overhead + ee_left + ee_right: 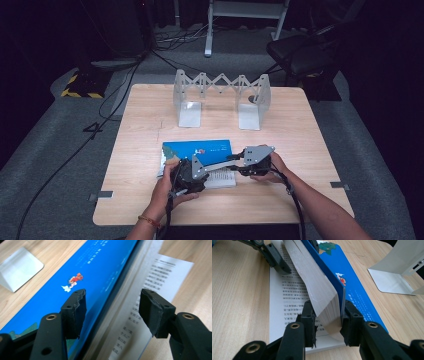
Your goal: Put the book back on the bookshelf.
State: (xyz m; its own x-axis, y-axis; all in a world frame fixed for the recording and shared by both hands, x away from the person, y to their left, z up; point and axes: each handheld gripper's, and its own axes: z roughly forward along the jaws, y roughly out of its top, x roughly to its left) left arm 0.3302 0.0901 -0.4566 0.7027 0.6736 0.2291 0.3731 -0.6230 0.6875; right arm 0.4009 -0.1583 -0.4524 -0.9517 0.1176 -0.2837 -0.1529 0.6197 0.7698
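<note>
Roughly, label by label, from the left of the frame to the right:

Left gripper [200, 167]: at lower centre-left of the high view; its jaws stood apart in its own view, straddling the book without pressing it.

Book [197, 149]: lay on the worktop [150, 200] at centre frame, blue cover [82, 277] raised, printed page [284, 295] flat beneath.

Handling: probably light; cover fairly stiff, page block [322, 302] limp and apt to fan or slip, single leaves easily creased.

Where to hold: likely the cover and page block together near the free edge.

Right gripper [239, 162]: jaws were clamped on the lifted page block and cover, at the lower middle of its own view.

Bookend rack [220, 97]: stood well apart, upper centre of the high view.
</note>
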